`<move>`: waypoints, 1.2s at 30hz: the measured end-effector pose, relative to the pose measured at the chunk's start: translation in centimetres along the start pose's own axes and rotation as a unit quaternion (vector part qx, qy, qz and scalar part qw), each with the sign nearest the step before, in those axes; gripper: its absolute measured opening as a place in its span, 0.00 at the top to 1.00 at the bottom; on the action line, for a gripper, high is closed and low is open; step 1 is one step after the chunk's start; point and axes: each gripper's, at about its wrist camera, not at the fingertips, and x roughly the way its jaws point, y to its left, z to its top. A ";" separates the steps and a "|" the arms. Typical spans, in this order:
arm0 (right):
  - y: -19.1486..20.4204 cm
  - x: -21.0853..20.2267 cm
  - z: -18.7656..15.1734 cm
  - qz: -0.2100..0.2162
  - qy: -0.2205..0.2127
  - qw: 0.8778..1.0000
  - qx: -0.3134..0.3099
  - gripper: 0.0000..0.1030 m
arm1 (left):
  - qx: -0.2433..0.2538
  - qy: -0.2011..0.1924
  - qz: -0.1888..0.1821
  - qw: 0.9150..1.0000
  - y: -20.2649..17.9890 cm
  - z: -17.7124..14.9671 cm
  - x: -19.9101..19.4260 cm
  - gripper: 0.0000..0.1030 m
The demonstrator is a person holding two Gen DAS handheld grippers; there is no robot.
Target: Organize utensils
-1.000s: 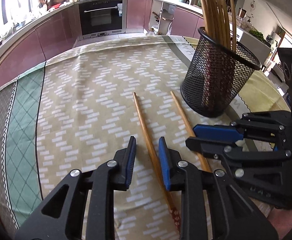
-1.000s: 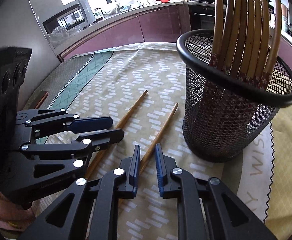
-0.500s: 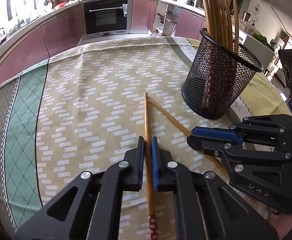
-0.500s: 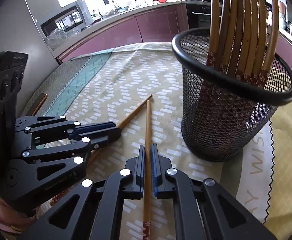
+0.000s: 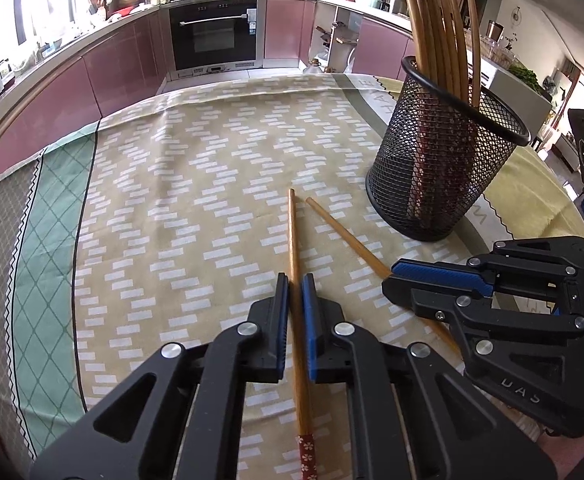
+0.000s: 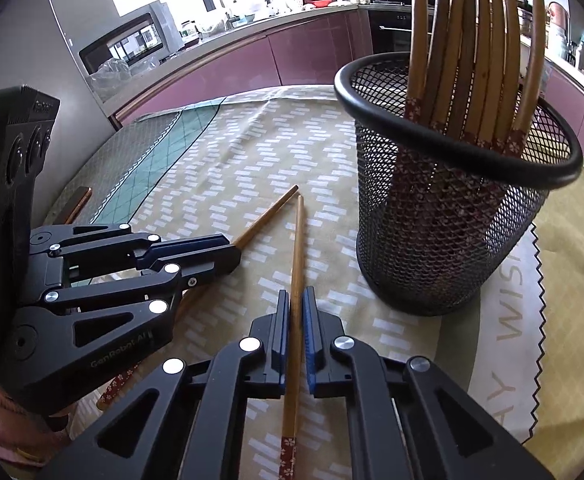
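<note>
Both tongs now clamped: left tongs (image 5: 295, 312) on chopstick (image 5: 294, 248), right tongs (image 6: 296, 320) on other chopstick (image 6: 297, 248).

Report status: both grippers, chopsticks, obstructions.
Left gripper shut on one chopstick. Right gripper shut on the other chopstick. Both low over the tablecloth, tips nearly meeting. Mesh holder alongside, path clear.

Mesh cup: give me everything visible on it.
The mesh cup is black wire mesh, round, with a smooth solid rim and base, narrowing toward the bottom. It stands upright on the tablecloth, apart from both loose chopsticks. Inside, a bundle of bamboo chopsticks stands with red flowered ends down, leaning on the rim. Nothing grips it.
</note>
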 end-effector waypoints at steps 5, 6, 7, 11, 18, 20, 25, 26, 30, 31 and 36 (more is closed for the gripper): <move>-0.4 -0.6 -0.1 0.004 -0.009 1.000 0.005 0.95 | -0.008 -0.002 0.001 1.000 0.3 -0.1 -0.2 0.93; -0.4 -0.8 -0.1 0.007 -0.012 1.000 0.005 0.95 | -0.011 -0.003 0.002 1.000 0.4 -0.2 -0.3 0.93; -0.5 -1.1 -0.2 0.011 -0.017 1.000 0.005 0.95 | -0.012 -0.006 0.003 1.000 0.5 -0.3 -0.6 0.93; -0.3 -2.0 -0.2 0.021 -0.029 0.999 0.001 0.95 | -0.018 -0.011 -0.008 1.000 1.0 -0.2 -1.3 0.93; 0.1 -4.0 0.0 0.043 -0.055 0.998 -0.005 0.95 | -0.029 -0.025 -0.037 0.999 1.5 -0.2 -3.1 0.93; 0.3 -4.5 0.1 0.047 -0.062 0.997 -0.004 0.95 | -0.034 -0.029 -0.046 0.998 1.6 -0.2 -3.6 0.93; 0.1 -5.6 0.5 0.065 -0.079 0.995 0.004 0.95 | -0.044 -0.045 -0.074 0.995 2.0 0.0 -5.3 0.93; 0.0 -5.9 0.6 0.067 -0.083 0.994 0.005 0.95 | -0.046 -0.049 -0.083 0.994 2.1 0.1 -5.7 0.93; -0.1 -6.8 0.8 0.074 -0.097 0.992 0.009 0.95 | -0.050 -0.061 -0.105 0.991 2.3 0.3 -7.1 0.93; -0.2 -7.0 0.8 0.075 -0.101 0.992 0.010 0.95 | -0.050 -0.064 -0.107 0.991 2.3 0.4 -7.4 0.93; -0.5 -8.1 1.1 0.082 -0.118 0.990 0.014 0.95 | -0.050 -0.079 -0.128 0.987 2.4 0.7 -9.0 0.93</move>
